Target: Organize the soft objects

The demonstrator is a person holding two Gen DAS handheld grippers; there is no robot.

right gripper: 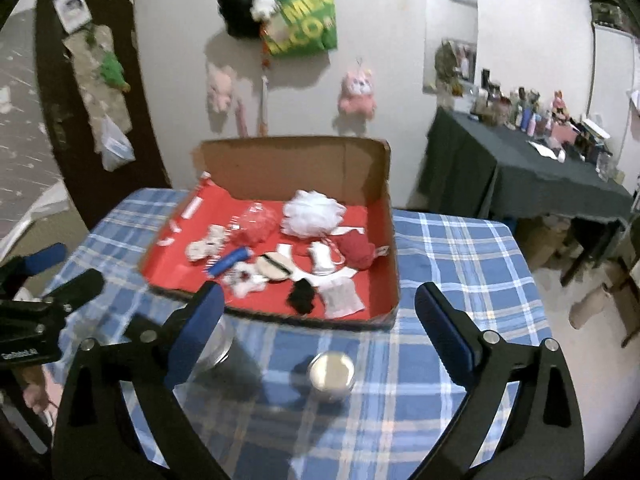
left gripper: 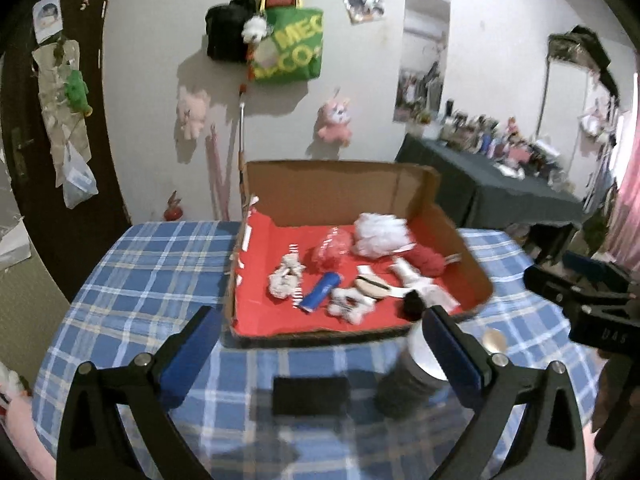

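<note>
On the far half of the checked counter (right gripper: 452, 248) I see the cardboard box (right gripper: 394, 256) holding the soft things: white puff (right gripper: 312, 210), red yarn ball (right gripper: 356, 250), black tuft (right gripper: 302, 296). My left gripper (left gripper: 324, 344) and right gripper (right gripper: 320, 320) both gape wide, empty, above a jar (left gripper: 404, 384) and small tin (right gripper: 332, 370).

Matt brown cardboard box (right gripper: 320, 160) showing red paper lining, woven plaid tablecloth (right gripper: 460, 248) lying soft, shiny metal tin (right gripper: 332, 370) gleaming
</note>
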